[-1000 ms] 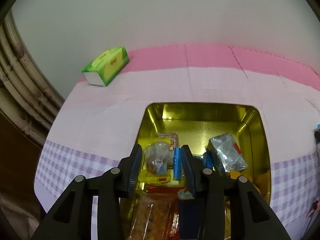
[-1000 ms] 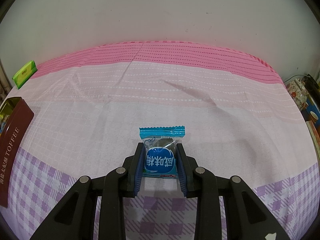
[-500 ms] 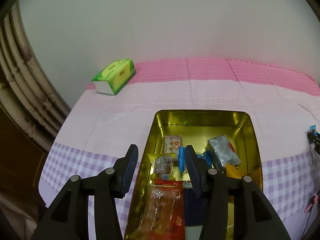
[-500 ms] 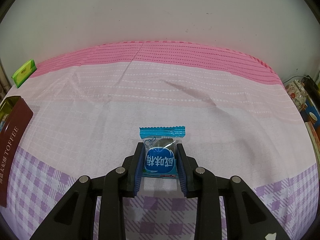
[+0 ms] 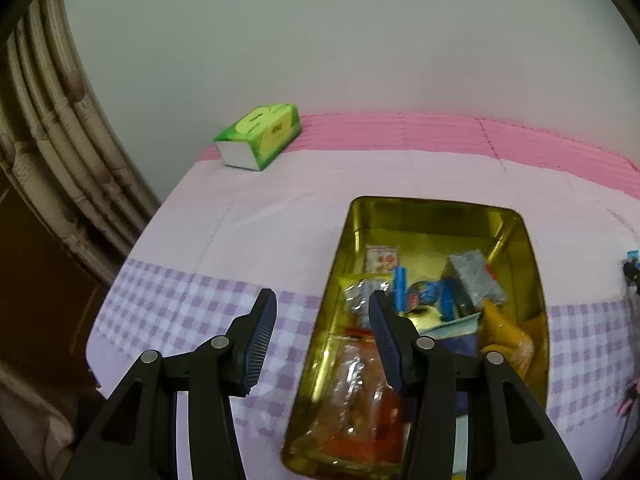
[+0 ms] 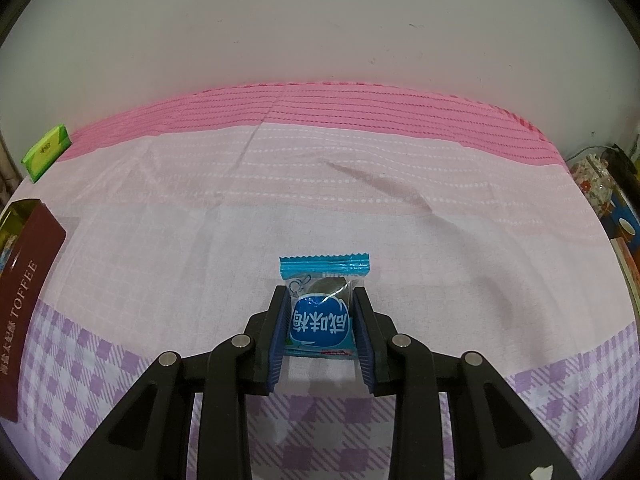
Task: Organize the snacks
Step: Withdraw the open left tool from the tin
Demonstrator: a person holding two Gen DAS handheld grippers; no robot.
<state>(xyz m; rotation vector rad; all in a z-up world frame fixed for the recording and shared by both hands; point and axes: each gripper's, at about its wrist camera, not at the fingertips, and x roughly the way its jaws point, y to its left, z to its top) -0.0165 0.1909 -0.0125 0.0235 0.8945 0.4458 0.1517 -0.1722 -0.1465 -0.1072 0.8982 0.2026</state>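
The desk is covered by a cloth banded deep pink at the wall side, pale pink in the middle and lilac check at the near edge. The right gripper points down at the cloth, its jaws pinching a blue candy packet by its two sides; the packet's serrated far edge sticks out past the jaw tips, and its near edge lies on the pale cloth just above the lilac check. The left gripper hangs over the near left rim of the gold tin, jaws spread and holding nothing: the left jaw lies over the lilac check outside the tin, the right jaw over the tin's contents. The tin holds a heap of wrapped snacks, among them a silver pouch towards the tin's right wall, an orange packet nearer than that, and a clear bag of reddish-orange pieces at the tin's near end, partly hidden by the right jaw. Seen from the right gripper, the tin's brown outer wall reads TOFFEE. A green tissue box rests well beyond the tin, at the far left corner of the cloth against the wall. Past the tin's left side stand ribbed pipes.
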